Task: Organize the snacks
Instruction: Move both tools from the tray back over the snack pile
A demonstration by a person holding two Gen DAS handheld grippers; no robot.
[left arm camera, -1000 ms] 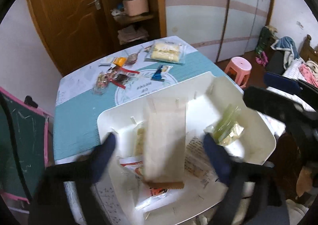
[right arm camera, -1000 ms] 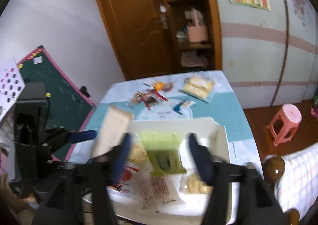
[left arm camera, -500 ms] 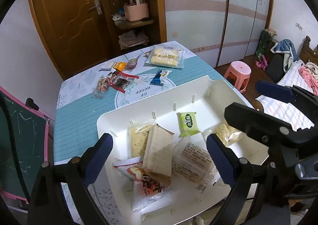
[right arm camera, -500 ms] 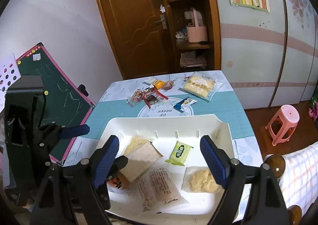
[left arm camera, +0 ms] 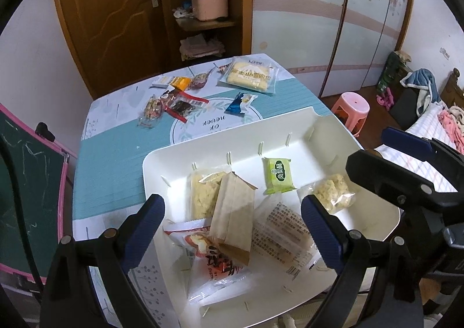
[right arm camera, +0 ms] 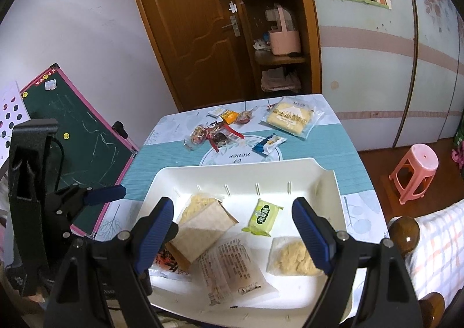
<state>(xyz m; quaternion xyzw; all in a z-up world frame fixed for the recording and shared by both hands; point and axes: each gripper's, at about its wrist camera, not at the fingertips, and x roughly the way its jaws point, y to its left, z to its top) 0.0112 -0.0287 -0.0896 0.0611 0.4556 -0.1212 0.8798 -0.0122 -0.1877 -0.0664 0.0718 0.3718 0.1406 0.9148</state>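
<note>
Bedroom counter (left arm camera: 116,165), teal cloth: white tray (left arm camera: 290,131) at near edge holds 6 snacks; loose snacks (right arm camera: 220,131) at far edge. Left tongs (left arm camera: 232,229), right tongs (right arm camera: 232,229): released, empty. Risk: tray overhangs edge; pressing could tip it.

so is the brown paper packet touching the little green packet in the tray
Apart. The left wrist view shows bare white tray floor between the brown paper packet and the green packet; the right wrist view shows the same gap.
</note>
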